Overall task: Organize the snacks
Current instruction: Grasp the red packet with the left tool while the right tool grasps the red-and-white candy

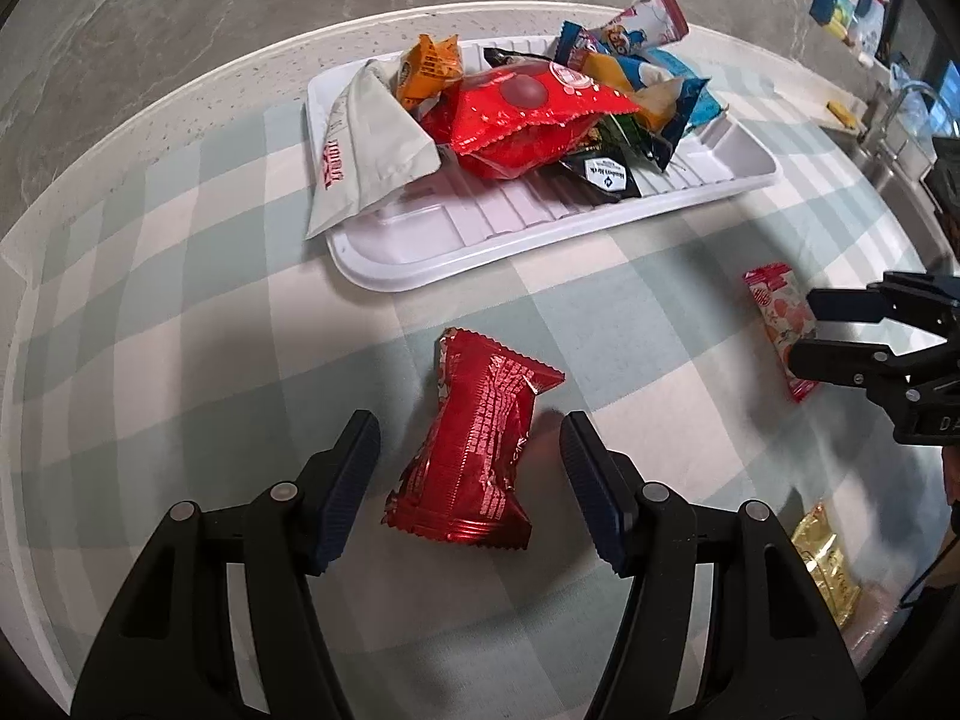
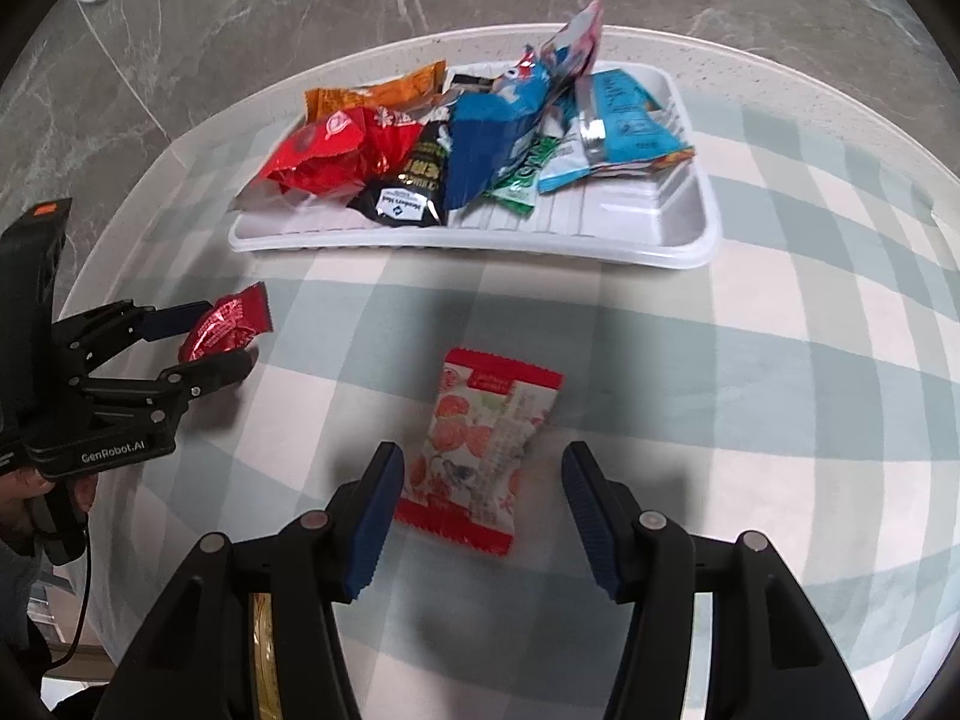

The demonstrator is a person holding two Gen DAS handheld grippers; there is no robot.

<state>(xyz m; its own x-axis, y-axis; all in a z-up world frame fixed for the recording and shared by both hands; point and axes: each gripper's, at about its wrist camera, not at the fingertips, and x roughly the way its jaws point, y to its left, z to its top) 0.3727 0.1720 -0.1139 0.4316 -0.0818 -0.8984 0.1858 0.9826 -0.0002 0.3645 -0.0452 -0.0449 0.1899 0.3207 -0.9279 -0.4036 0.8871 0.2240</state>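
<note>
Now the left gripper (image 1: 468, 474) is held with jaws apart around the red snack pack (image 1: 474, 450), not pressing it. The right gripper (image 2: 480, 516) jaws are held apart around the strawberry snack pack (image 2: 480, 450).

Round table (image 1: 180, 312), pale speckled rim, covered by a green-and-white checked cloth (image 2: 750, 360). Directly on the cloth: a white ribbed tray (image 1: 540, 240) at the far side, heaped with snack packets; a red foil packet (image 1: 474, 450) nearer; a packet with a strawberry print (image 2: 480, 450) to its right; a gold packet (image 1: 825, 564) at the near right edge.
</note>
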